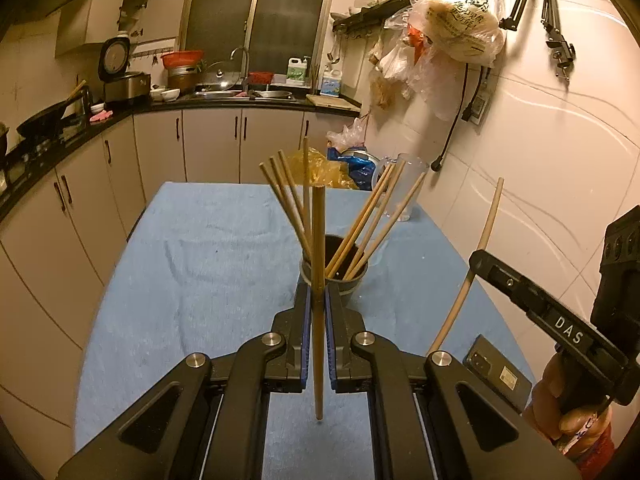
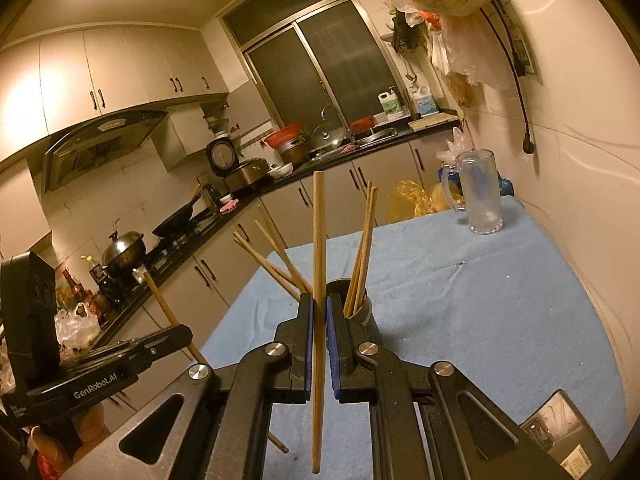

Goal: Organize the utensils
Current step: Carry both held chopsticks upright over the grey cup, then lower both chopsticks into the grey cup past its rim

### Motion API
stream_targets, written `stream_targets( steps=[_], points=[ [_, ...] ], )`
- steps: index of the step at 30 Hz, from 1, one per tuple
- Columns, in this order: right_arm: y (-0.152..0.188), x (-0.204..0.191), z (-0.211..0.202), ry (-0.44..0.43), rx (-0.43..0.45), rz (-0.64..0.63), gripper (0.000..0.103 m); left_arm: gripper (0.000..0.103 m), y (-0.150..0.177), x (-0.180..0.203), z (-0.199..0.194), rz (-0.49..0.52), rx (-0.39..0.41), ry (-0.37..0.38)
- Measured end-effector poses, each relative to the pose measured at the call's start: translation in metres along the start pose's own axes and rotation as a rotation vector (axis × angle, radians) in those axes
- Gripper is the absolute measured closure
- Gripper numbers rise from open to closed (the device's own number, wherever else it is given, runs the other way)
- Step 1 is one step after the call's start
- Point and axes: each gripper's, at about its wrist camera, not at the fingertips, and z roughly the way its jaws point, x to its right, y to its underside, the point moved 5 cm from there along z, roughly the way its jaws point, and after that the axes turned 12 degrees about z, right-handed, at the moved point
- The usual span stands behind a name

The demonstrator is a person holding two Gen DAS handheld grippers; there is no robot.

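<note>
A dark round utensil holder (image 1: 347,276) stands on the blue cloth-covered table (image 1: 200,260) with several wooden chopsticks (image 1: 288,196) fanned out in it; it also shows in the right wrist view (image 2: 366,314). My left gripper (image 1: 318,296) is shut on one upright chopstick (image 1: 318,280), just in front of the holder. My right gripper (image 2: 319,304) is shut on another upright chopstick (image 2: 319,280), close beside the holder. In the left wrist view the right gripper (image 1: 476,258) appears at the right with its chopstick (image 1: 486,232). The left gripper (image 2: 182,332) shows at the left of the right wrist view.
A clear glass mug (image 2: 480,192) stands at the table's far right by the tiled wall. A dark phone (image 1: 496,368) lies on the near right of the table. Yellow and blue bags (image 1: 340,168) sit beyond the far edge. Kitchen counters (image 1: 80,128) run along the left.
</note>
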Motion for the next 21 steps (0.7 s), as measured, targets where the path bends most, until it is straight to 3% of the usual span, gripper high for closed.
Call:
stream_targets(
  steps=[13, 21],
  points=[
    [-0.013, 0.005, 0.003, 0.009, 0.007, 0.023, 0.096, 0.097, -0.016, 0.004, 0.005, 0.013, 0.005, 0.008],
    [-0.037, -0.003, 0.008, 0.003, 0.043, 0.004, 0.096, 0.097, -0.055, 0.005, 0.005, 0.039, 0.052, 0.008]
  ],
)
